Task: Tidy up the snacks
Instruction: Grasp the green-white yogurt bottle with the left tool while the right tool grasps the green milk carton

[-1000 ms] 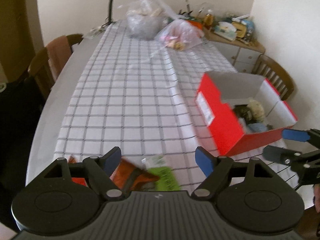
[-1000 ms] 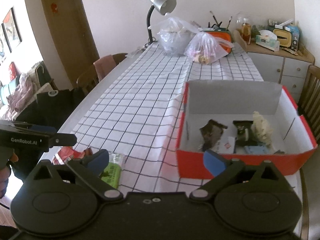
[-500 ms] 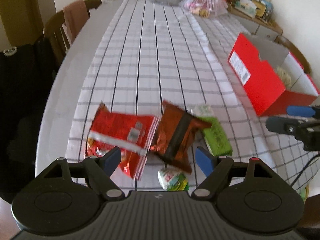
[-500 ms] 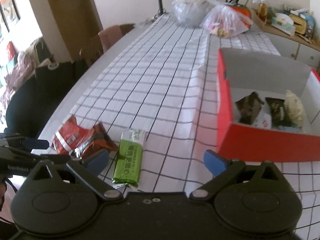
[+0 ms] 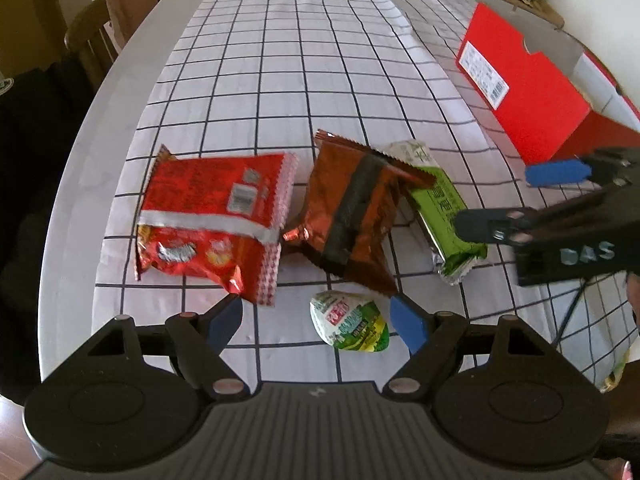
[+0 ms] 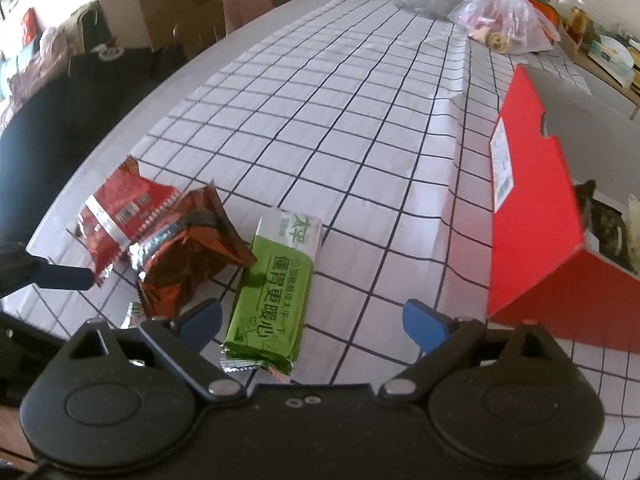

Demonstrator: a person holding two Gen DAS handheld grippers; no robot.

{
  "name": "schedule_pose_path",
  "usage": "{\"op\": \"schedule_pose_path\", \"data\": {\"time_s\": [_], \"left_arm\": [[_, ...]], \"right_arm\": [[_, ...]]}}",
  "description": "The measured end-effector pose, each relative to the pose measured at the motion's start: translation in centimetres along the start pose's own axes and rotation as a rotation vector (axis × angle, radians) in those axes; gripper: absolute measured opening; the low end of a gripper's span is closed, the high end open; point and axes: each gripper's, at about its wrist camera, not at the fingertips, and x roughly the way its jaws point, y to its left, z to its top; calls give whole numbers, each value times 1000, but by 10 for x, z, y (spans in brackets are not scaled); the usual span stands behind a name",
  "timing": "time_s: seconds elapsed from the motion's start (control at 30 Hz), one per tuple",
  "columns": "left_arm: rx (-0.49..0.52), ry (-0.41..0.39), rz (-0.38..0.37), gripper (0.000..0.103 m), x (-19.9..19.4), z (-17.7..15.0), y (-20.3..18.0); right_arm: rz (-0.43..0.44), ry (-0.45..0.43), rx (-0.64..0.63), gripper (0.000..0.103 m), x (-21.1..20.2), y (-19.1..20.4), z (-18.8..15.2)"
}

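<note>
Left claw released, poised over the small green packet at the counter's near edge. Right claw released, jaws just narrowing, green bar between them untouched.

Right gripper body: I read "DAS" in pale letters.
Green packet, left of red box: I see Chinese print, "太平" on top.
Box label: unreadable.
</note>
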Motion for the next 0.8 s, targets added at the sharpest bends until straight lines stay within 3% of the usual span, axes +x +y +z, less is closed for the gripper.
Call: {"op": "schedule_pose_path", "data": {"time_s": [0.17,0.47,0.6,0.8], "left_arm": [[35,-17,15,81,1,-10,-8],[92,-51,18,81,4,-18,-21],[110,-50,16,66,7,-19,-26],[81,-51,19,58,10,-18,-23]], "right_arm": [[-7,27,-38,93,12,7,0],[-22,30,-109,79,25,24,3],[-26,32,-116,73,29,25,2],[-19,18,-97,64,31,25,3]]}}
